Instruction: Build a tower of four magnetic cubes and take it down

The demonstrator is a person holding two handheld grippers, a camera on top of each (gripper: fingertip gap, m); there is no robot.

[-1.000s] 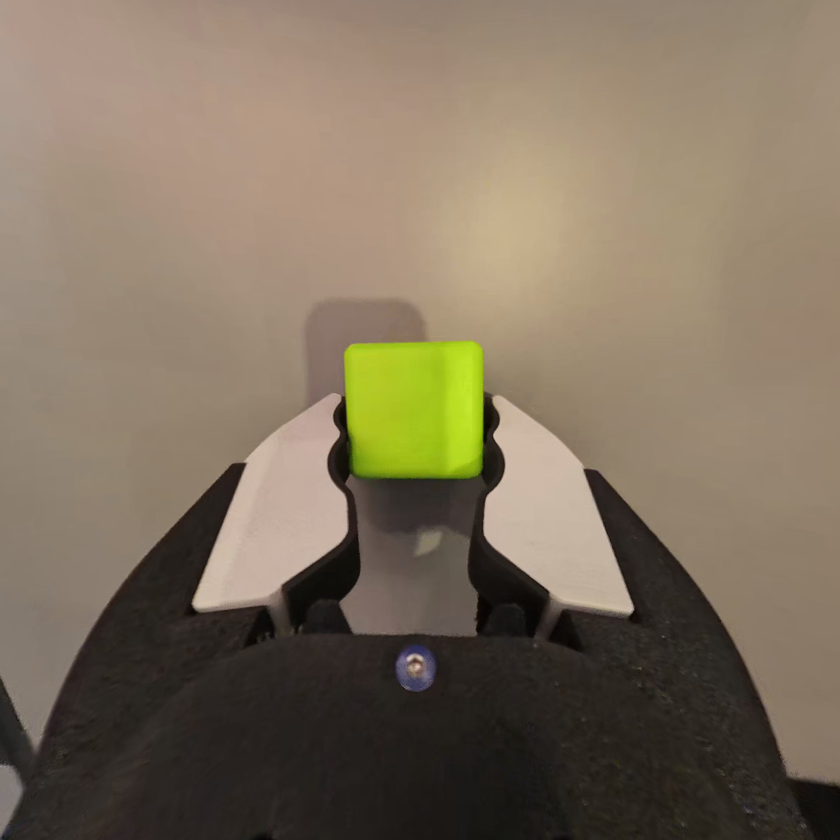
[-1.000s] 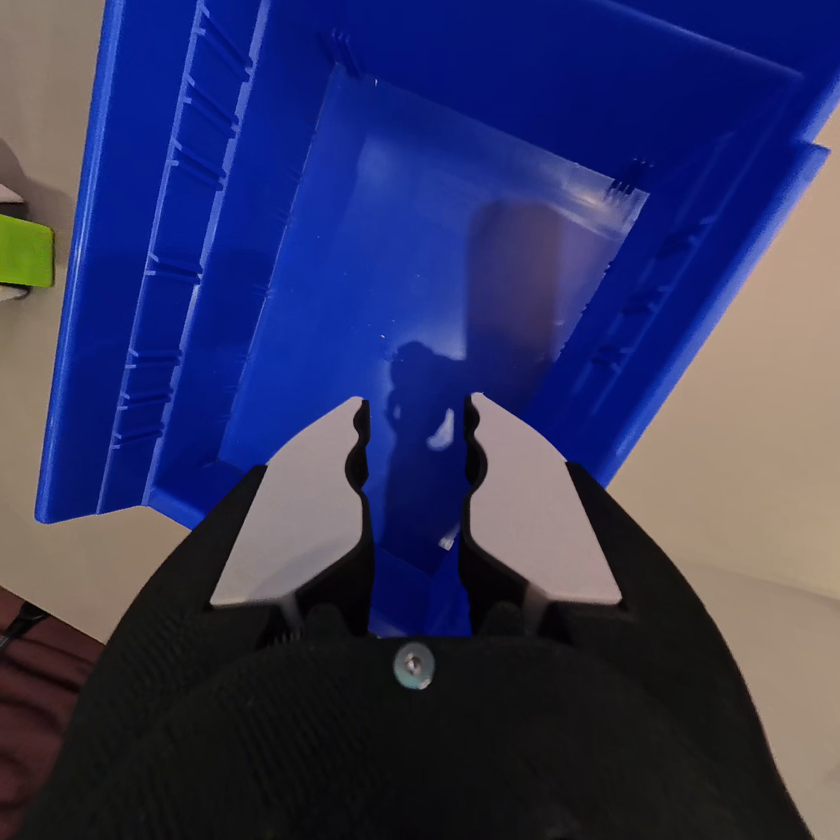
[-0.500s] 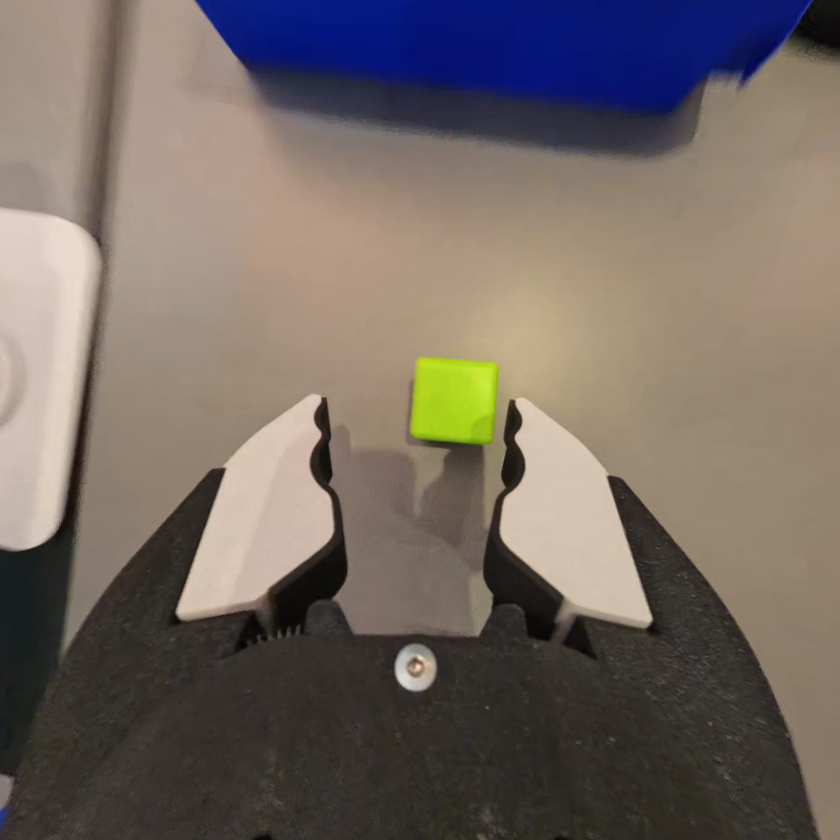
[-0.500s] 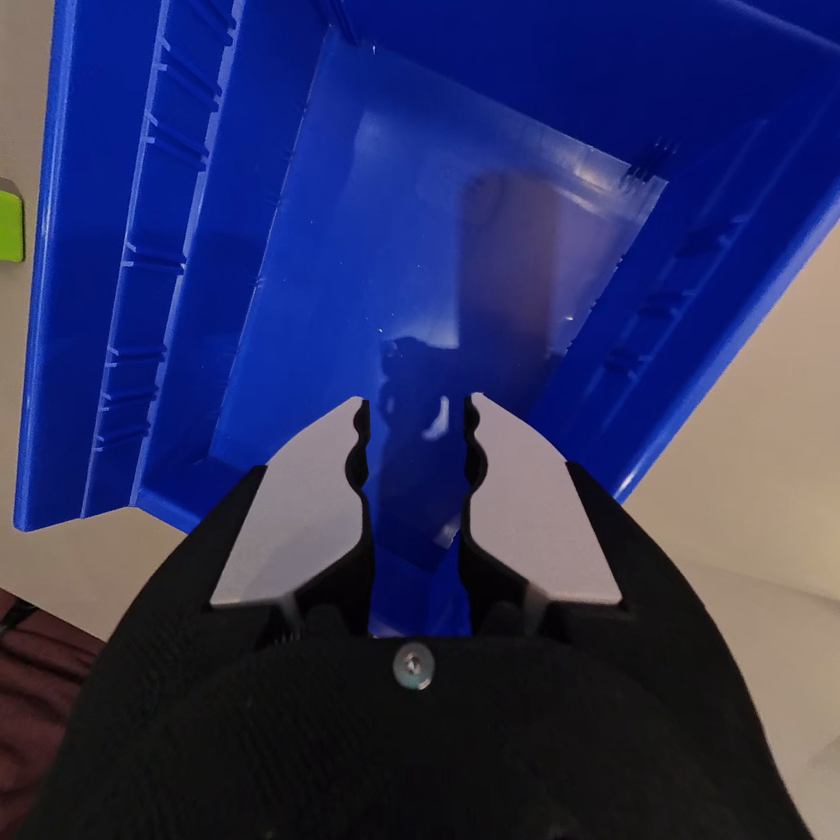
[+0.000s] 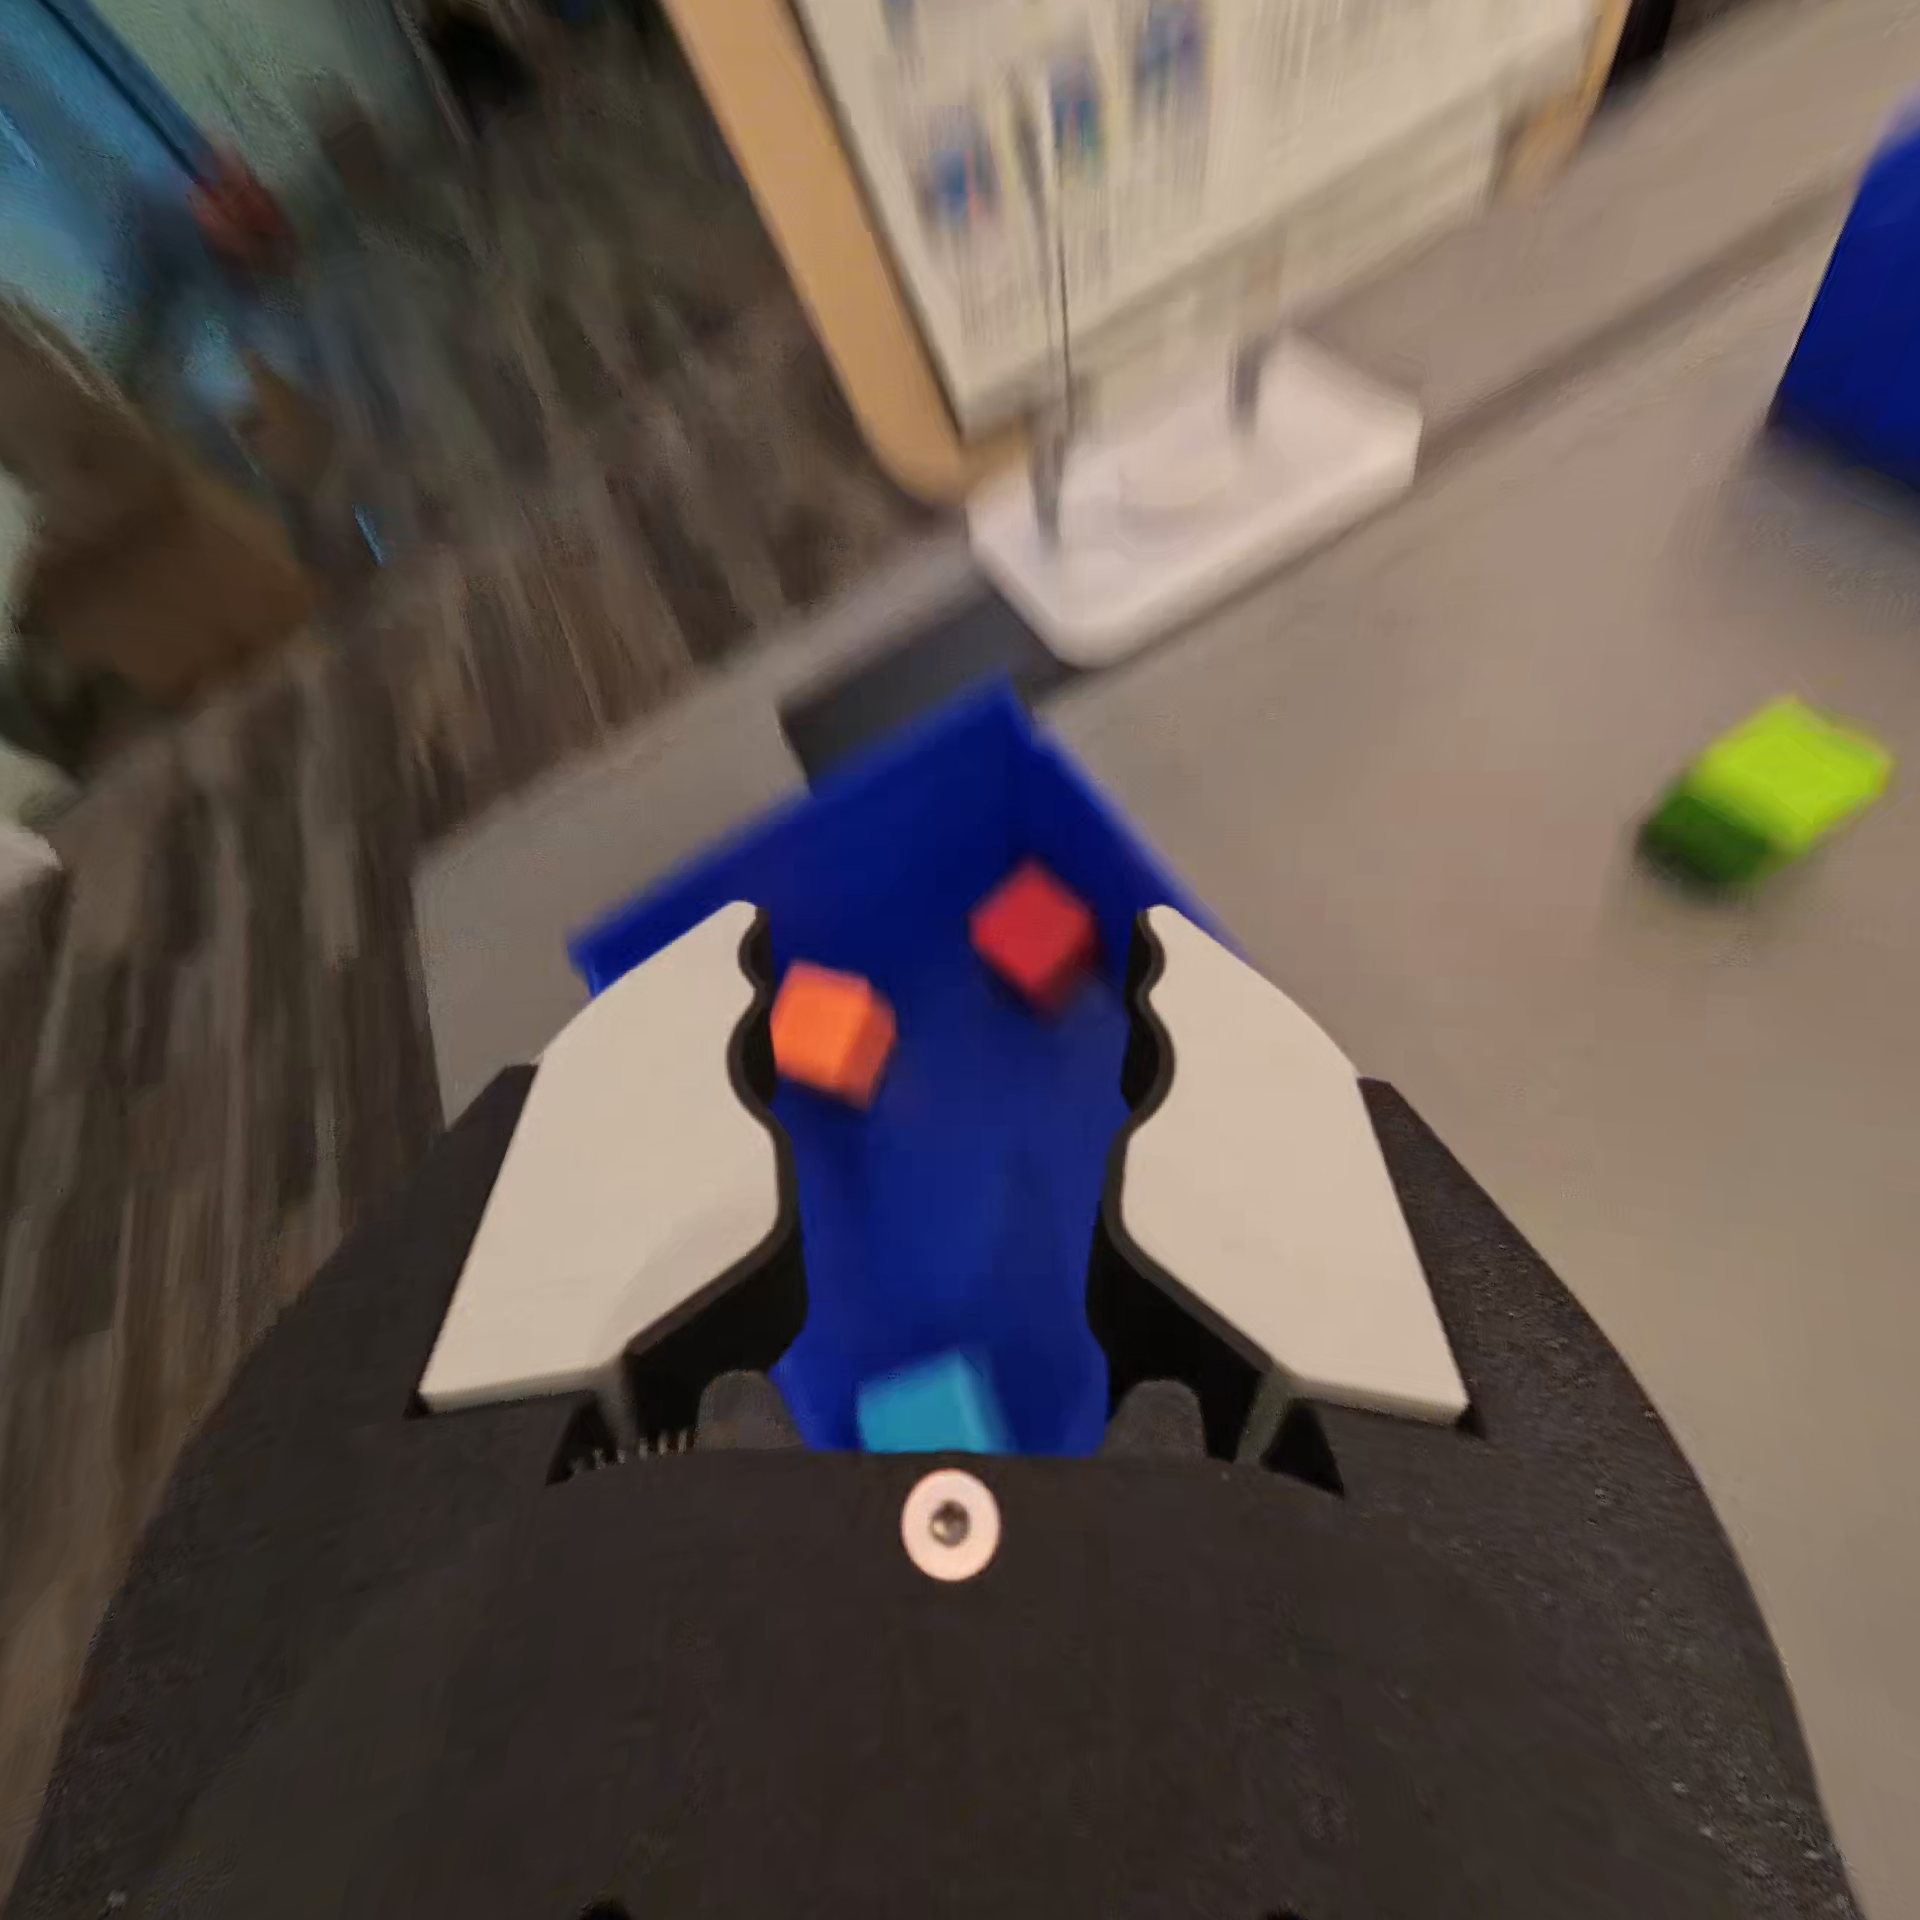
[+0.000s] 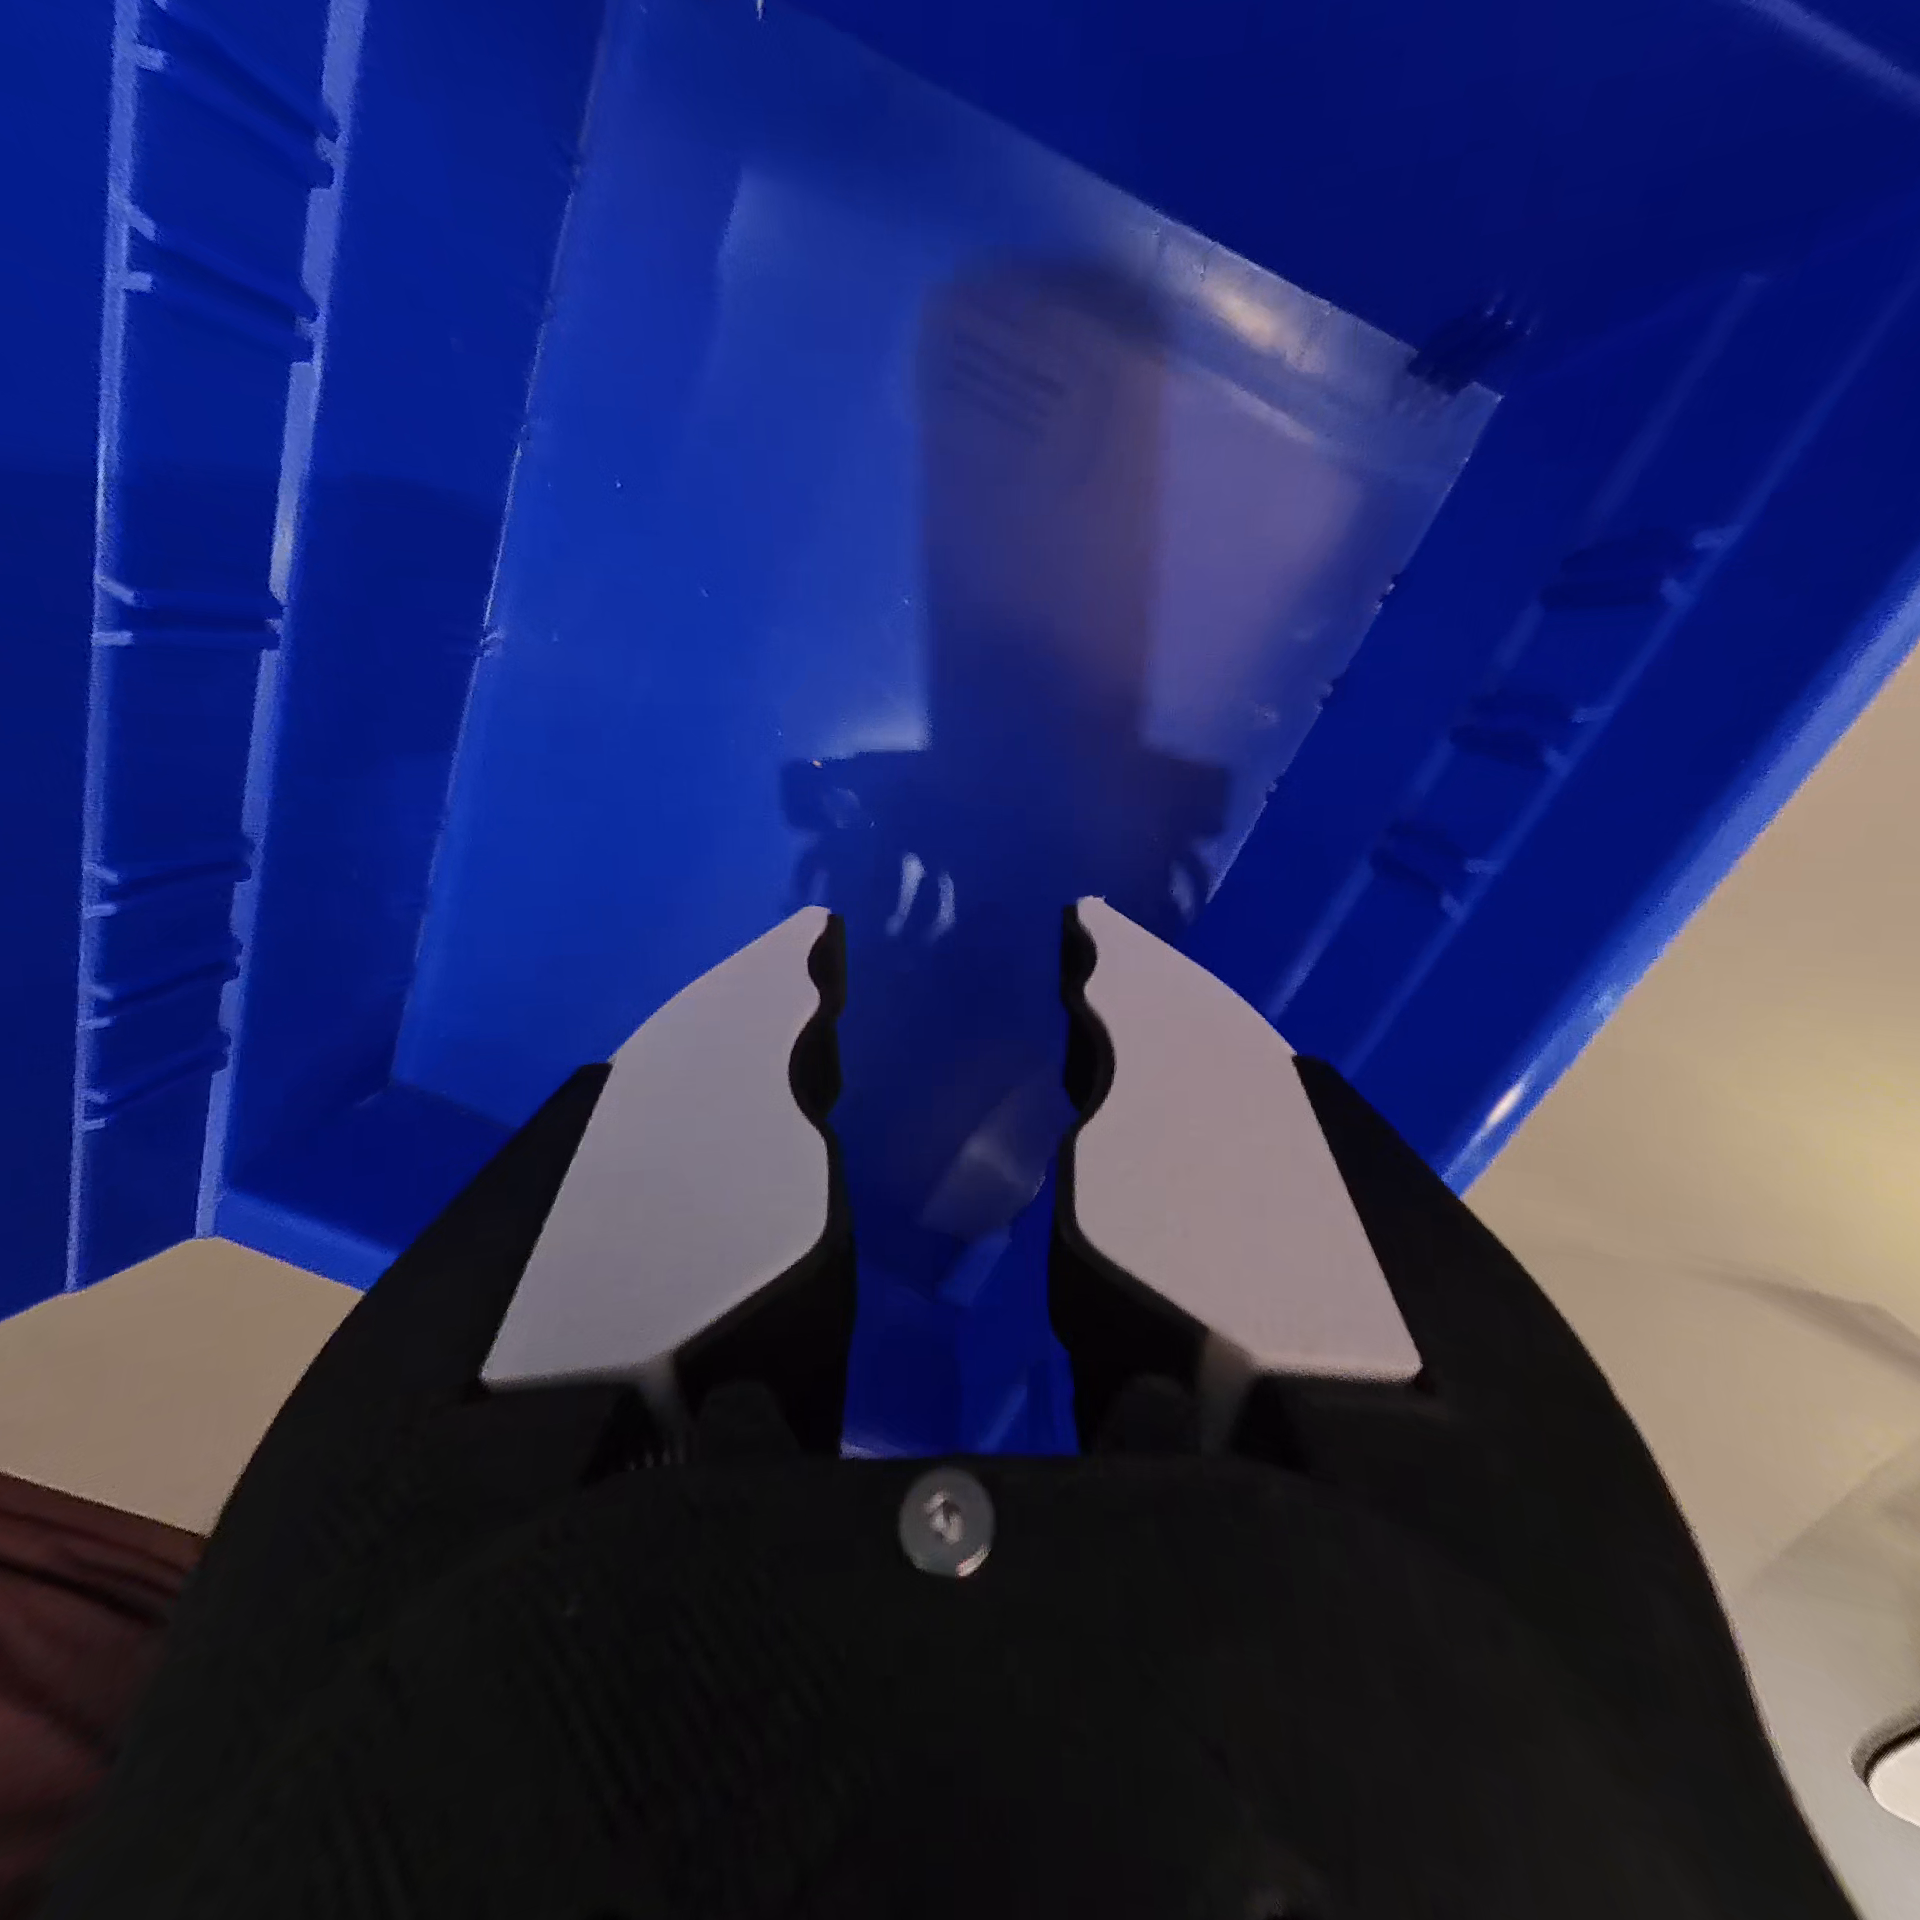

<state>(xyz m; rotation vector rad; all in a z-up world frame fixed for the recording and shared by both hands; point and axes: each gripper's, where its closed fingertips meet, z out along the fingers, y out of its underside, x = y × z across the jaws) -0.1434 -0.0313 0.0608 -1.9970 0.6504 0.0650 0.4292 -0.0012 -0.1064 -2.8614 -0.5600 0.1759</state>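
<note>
Left wrist view was blurred, yet the left gripper (image 5: 945, 940) showed plainly, its jaws spread wide with nothing between them. Nearest, low between the fingers, a light blue cube (image 5: 920, 1403) lay in a small blue bin (image 5: 935, 1195). Farther in sat an orange cube (image 5: 831, 1031) close by the left finger and a red cube (image 5: 1034, 932) toward the right one. Beyond the bin, off to the right, a lime green cube (image 5: 1766, 805) rested alone on the grey table (image 5: 1455, 883), well apart from the others. A white stand base (image 5: 1195, 520) stood farther back.

In the right wrist view, the right gripper (image 6: 948, 925) was held partly open and empty over a large blue bin (image 6: 727, 520), in which no cube could be seen.

As a judgement, the build was at its start: one cube set out as a base, three more to fetch. The next move seemingly called for lowering the left jaws squarely around one binned cube, closing on flat faces, and carrying it over the green one so the magnets would seat it upright rather than snap it askew.
</note>
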